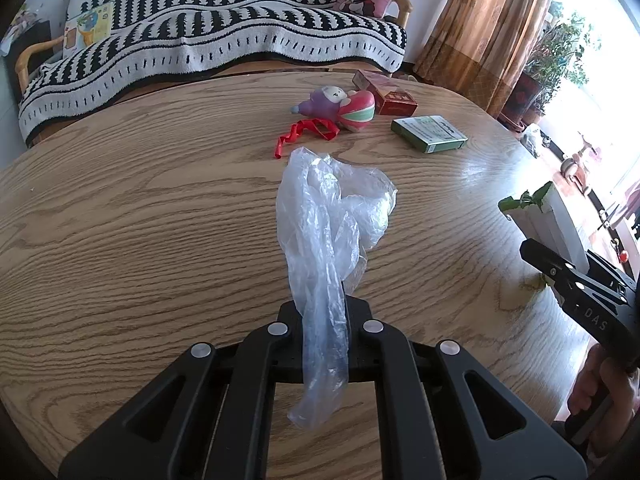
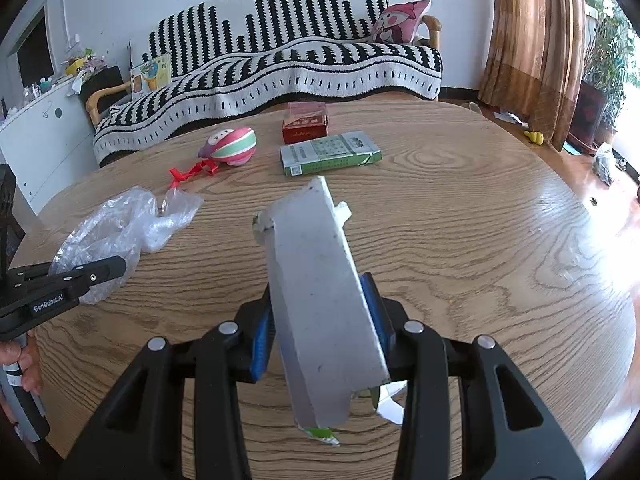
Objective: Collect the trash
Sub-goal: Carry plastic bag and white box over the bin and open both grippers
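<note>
My left gripper [image 1: 322, 312] is shut on a crumpled clear plastic bag [image 1: 332, 216] and holds it over the wooden table [image 1: 140, 220]. The bag also shows at the left of the right wrist view [image 2: 120, 224], pinched by the left gripper [image 2: 116, 268]. My right gripper [image 2: 320, 300] is shut on a flattened grey-white carton [image 2: 320, 292] with torn green-printed ends, held upright above the table [image 2: 480, 240]. In the left wrist view that carton [image 1: 548, 220] and the right gripper [image 1: 532, 252] sit at the right edge.
At the table's far side lie a red ribbon [image 1: 308, 132], a pink and green plush toy [image 1: 344, 106], a red box [image 1: 384, 92] and a green box [image 1: 430, 133]. A striped-blanket sofa [image 1: 224, 40] stands behind. Curtains and plants are at right.
</note>
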The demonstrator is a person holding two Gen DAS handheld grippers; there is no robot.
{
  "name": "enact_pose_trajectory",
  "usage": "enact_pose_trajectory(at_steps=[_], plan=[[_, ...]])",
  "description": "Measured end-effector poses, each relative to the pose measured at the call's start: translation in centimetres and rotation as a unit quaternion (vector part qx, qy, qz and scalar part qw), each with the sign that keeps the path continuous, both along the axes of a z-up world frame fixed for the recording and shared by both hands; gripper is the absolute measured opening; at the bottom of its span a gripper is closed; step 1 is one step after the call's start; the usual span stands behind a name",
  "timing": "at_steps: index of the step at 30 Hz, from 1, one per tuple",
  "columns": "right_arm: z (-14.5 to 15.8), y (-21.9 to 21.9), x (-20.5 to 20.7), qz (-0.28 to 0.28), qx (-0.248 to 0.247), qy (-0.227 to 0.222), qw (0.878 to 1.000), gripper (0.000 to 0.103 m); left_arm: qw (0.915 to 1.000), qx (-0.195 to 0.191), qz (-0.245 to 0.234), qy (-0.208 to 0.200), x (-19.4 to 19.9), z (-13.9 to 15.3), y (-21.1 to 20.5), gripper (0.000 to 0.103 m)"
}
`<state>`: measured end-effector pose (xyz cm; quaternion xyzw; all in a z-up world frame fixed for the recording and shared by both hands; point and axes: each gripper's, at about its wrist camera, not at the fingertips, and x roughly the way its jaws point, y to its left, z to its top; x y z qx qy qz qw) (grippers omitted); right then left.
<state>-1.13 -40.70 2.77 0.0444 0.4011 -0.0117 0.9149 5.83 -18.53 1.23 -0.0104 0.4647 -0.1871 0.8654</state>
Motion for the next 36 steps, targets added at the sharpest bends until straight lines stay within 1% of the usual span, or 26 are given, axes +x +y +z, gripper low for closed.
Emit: enact_pose_trajectory(at_steps=[3,5,7,10,13,15,18,19,20,21,22,25,26,27,30,33,34,35,36], plan=[[0.1,-0.1,-0.1,-0.002,0.001,-0.005,1.0,0.04,1.0,0.002,-0.003,-0.005,-0.5,0.4,0.0,0.006],[0.6,-0.4,-0.4,-0.007,0.003,-0.016,1.0,0.04,0.9999,-0.002,-0.009,-0.009,-0.9,1.1,-0.3,0.006],[1.9,-1.5,-1.4,-0.021,0.014,-0.037,0.999,0.04,0.9998,-0.005,-0.012,-0.015,-1.3,1.9,-0.7,0.006],[4.2,-4.3,-4.2,-0.04,0.04,-0.064,0.996,0.04,0.9988,-0.012,-0.04,-0.028,-3.1,4.0,-2.9,0.006],[6.4,-8.2,-8.2,-0.064,0.048,-0.083,0.993,0.04,0.9954,-0.03,-0.084,-0.035,-6.0,6.1,-6.8,0.006],[7.6,-11.2,-11.5,-0.084,0.041,-0.09,0.992,0.04,0.9904,-0.044,-0.126,-0.035,-8.7,7.2,-10.7,0.006],[8.3,-16.1,-17.5,-0.126,0.049,-0.094,0.986,0.04,0.9778,-0.072,-0.197,0.004,-12.8,6.8,-17.0,0.006],[8.1,-17.6,-19.4,-0.144,0.059,-0.092,0.984,0.04,0.9686,-0.086,-0.23,0.039,-14.7,5.8,-19.7,0.006],[7.5,-19.2,-21.1,-0.162,0.073,-0.087,0.98,0.04,0.9601,-0.098,-0.251,0.075,-16.1,4.6,-21.8,0.006],[6.4,-20.7,-22.7,-0.181,0.092,-0.078,0.976,0.04,0.9523,-0.103,-0.267,0.106,-17.4,3.4,-23.5,0.006],[5.1,-21.8,-24.0,-0.196,0.109,-0.066,0.972,0.04,0.946,-0.102,-0.28,0.127,-18.5,2.4,-24.9,0.006],[0.5,-24.4,-27.7,-0.235,0.159,-0.025,0.959,0.04,0.9308,-0.055,-0.32,0.169,-22.6,-1.6,-29.4,0.005],[-0.8,-25.0,-28.9,-0.244,0.176,-0.018,0.953,0.04,0.9279,-0.044,-0.327,0.174,-23.2,-2.3,-30.0,0.005],[-1.6,-25.2,-29.8,-0.25,0.181,-0.013,0.951,0.04,0.9253,-0.029,-0.335,0.176,-24.0,-3.0,-30.8,0.004],[-3.3,-25.6,-31.3,-0.256,0.185,0.0,0.949,0.039,0.9215,-0.008,-0.344,0.18,-25.2,-4.2,-31.9,0.004],[-4.2,-26.0,-32.2,-0.257,0.199,0.006,0.946,0.04,0.9221,0.0,-0.341,0.182,-25.5,-4.7,-32.2,0.005],[-4.4,-26.0,-32.3,-0.255,0.208,0.006,0.944,0.043,0.9241,0.003,-0.337,0.18,-25.4,-4.7,-32.2,0.006],[-4.4,-26.1,-32.1,-0.254,0.213,0.006,0.943,0.047,0.9278,0.008,-0.329,0.176,-25.4,-4.6,-32.2,0.012],[-4.5,-26.2,-32.1,-0.253,0.221,0.007,0.942,0.069,0.9296,0.01,-0.321,0.181,-25.4,-4.6,-32.2,0.023]])
